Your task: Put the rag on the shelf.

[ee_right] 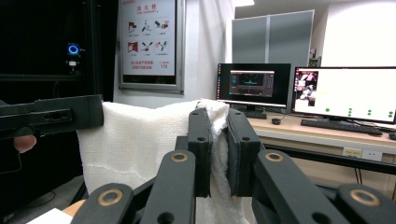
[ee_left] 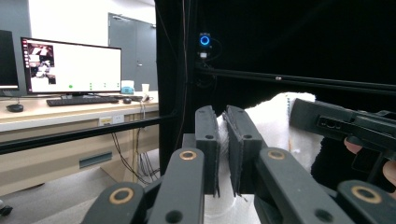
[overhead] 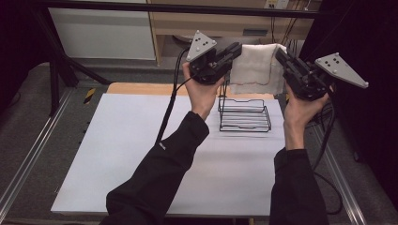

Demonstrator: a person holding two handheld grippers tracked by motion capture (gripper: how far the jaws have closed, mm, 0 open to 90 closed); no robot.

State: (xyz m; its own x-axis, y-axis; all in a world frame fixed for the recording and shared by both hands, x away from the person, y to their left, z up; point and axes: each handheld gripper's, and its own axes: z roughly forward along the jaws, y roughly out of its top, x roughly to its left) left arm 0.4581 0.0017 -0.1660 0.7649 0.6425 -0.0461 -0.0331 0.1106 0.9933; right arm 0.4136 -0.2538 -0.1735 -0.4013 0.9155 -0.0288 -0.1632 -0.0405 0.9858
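- The white rectangular table top [overhead: 122, 154] fills the lower middle of the high view, and your two black-sleeved forearms rise over it from the bottom edge.
- The white woven cloth towel [overhead: 256, 68] hangs in the upper middle of the high view, well above the table. You hold it stretched flat between the two grippers. Its long axis runs left to right across the frame, and its loose lower edge drops toward the rack.
- The black wire rack [overhead: 244, 115] stands on the table just below the towel, right of centre.
- Your left gripper [overhead: 233, 50] sits at the towel's left upper corner. In the left gripper view [ee_left: 224, 135] its jaws are nearly together, with the towel's edge [ee_left: 280, 121] pinched between the pads.
- Your right gripper [overhead: 283, 57] sits at the towel's right upper corner. In the right gripper view [ee_right: 219, 140] the jaws are clamped tight on a fold of the towel [ee_right: 135, 144], which spreads away toward the left of that frame.
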